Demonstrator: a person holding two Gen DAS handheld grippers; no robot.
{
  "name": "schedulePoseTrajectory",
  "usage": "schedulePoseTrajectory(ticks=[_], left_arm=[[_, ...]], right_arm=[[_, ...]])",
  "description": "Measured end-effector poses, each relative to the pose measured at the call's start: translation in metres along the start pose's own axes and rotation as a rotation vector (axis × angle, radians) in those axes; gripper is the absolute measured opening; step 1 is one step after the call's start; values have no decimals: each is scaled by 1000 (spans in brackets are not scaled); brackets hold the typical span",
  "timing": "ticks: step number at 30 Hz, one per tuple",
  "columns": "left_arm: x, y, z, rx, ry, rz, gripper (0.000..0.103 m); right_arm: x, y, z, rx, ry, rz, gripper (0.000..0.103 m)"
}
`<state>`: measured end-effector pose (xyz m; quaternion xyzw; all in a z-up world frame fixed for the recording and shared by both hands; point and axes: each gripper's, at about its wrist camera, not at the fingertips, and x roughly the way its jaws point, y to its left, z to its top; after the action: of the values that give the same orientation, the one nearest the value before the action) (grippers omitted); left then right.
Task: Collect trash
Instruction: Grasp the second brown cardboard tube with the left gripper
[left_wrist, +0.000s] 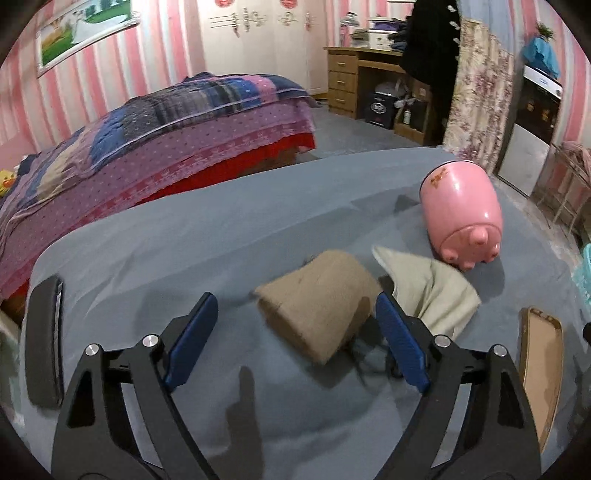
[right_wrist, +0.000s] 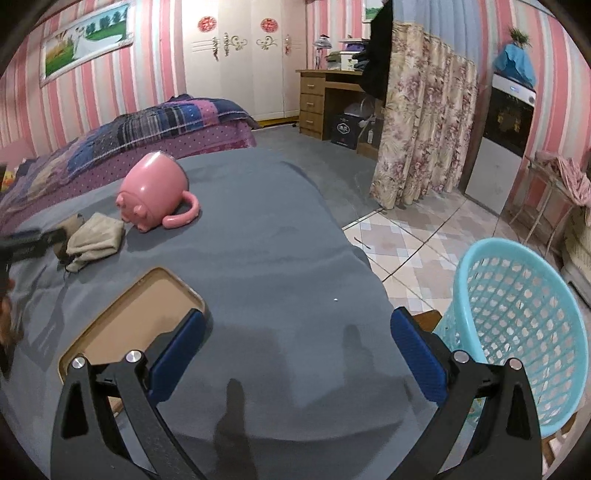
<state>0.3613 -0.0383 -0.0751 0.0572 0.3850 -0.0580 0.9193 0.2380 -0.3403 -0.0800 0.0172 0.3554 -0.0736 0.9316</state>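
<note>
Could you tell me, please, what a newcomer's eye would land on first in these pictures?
Probably the glossy pink pig-shaped ceramic mug, tipped on its side on the grey-covered table. Next, the turquoise plastic lattice basket standing on the tiled floor off the table's right edge. Then the brown folded cloth lying just ahead of the open left gripper.

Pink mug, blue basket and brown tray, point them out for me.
Pink mug (right_wrist: 153, 184), right wrist view, on its side wall.
Blue basket (right_wrist: 517, 314), right wrist view, on its inner mesh.
Brown tray (right_wrist: 147, 306), right wrist view, on its floor.

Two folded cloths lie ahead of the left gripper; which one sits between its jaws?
The brown cloth sits between the open left gripper jaws; the pale greenish cloth lies beyond the right jaw, nearer the pink mug.
</note>
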Motion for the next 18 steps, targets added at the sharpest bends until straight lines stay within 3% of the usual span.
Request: schedulePoseTrajectory(ticks=[3,5,11,12,18], left_arm=[[18,-1,5,-1,66,-64,71],[16,-1,4,9,57,-67,71],[-3,17,-5,-16,32,-110,51],[-11,24,-7,-31,17,-96,40],[-29,50,-29,-77,10,-44,34]], right_arm=[[0,7,-1,-19,-7,-8,98],[0,14,-2,-43,-13,-12,98],[-3,31,-1,-82,-21,10,98],[-6,38,0,-100,-30,19,98],[-10,65,4,-124,-35,93,98]])
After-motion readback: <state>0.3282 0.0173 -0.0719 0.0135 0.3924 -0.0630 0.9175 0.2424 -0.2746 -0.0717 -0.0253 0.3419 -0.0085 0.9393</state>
